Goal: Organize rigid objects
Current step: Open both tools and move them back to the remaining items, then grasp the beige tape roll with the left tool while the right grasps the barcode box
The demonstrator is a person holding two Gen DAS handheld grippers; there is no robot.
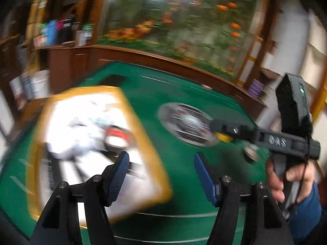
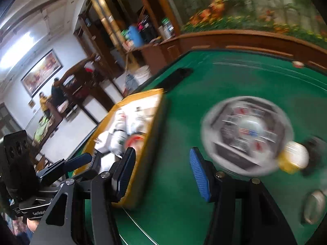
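A yellow-rimmed box [image 1: 143,126] lies on the green table, holding blurred white items [image 1: 81,126] and a red-and-white round thing [image 1: 116,135]. My left gripper [image 1: 161,157] hovers open over the box's near right corner, with nothing between its blue pads. The right gripper [image 2: 162,153] is also open and empty, above the green felt between the box [image 2: 147,134] and a round silver centre panel [image 2: 247,132]. A yellow-and-white object [image 2: 294,159] sits by the panel's right edge. In the left wrist view the right gripper [image 1: 216,126] reaches in side-on above this yellow object [image 1: 223,136].
A small round metal lid [image 2: 313,206] lies near the front right. A black item [image 2: 177,75] and a small red-and-white piece [image 2: 297,64] sit at the table's far side. A wooden rail [image 1: 163,59] borders the table. A hand [image 1: 276,183] holds the right gripper.
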